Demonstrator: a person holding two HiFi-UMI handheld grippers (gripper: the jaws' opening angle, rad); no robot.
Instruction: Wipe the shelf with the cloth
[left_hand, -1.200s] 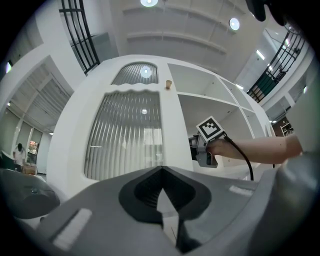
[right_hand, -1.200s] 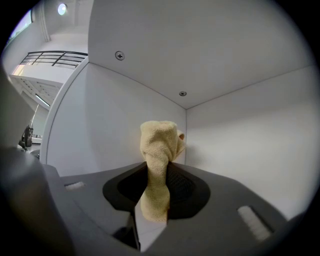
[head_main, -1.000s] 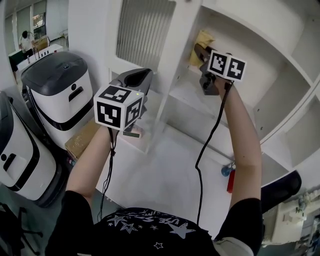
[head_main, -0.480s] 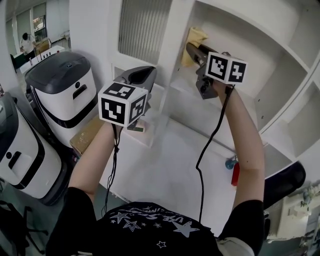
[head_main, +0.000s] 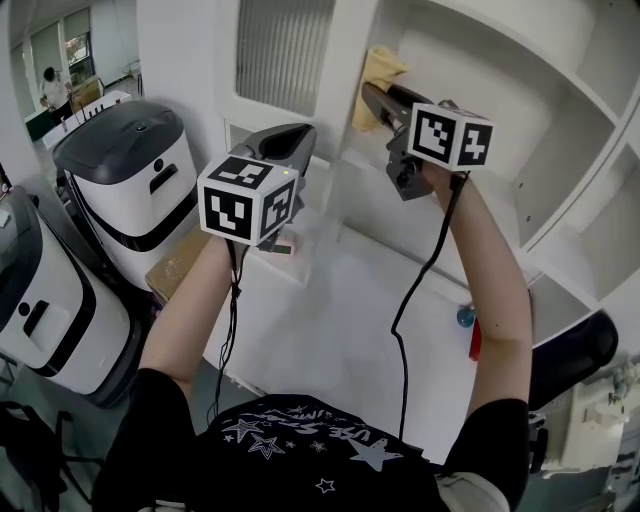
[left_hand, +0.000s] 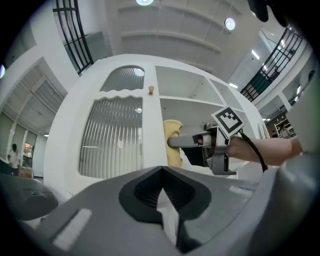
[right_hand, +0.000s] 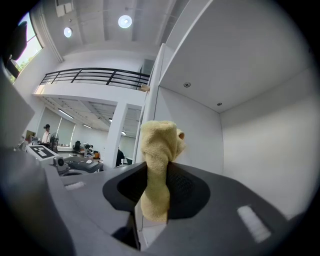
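The yellow cloth (right_hand: 159, 150) hangs bunched in the pinch of the right gripper (head_main: 368, 92), high at the left wall of the open shelf (head_main: 480, 70) compartment, just beside the white upright; contact with the wall cannot be told. Wiping seems under way, but no dirt or streak shows how much is covered, and the board below looks still to do. Since a second ago the cloth has slid left and up toward the upright. The left gripper (left_hand: 162, 172), jaws pressed together on nothing, stays before the slatted door (head_main: 285, 50)
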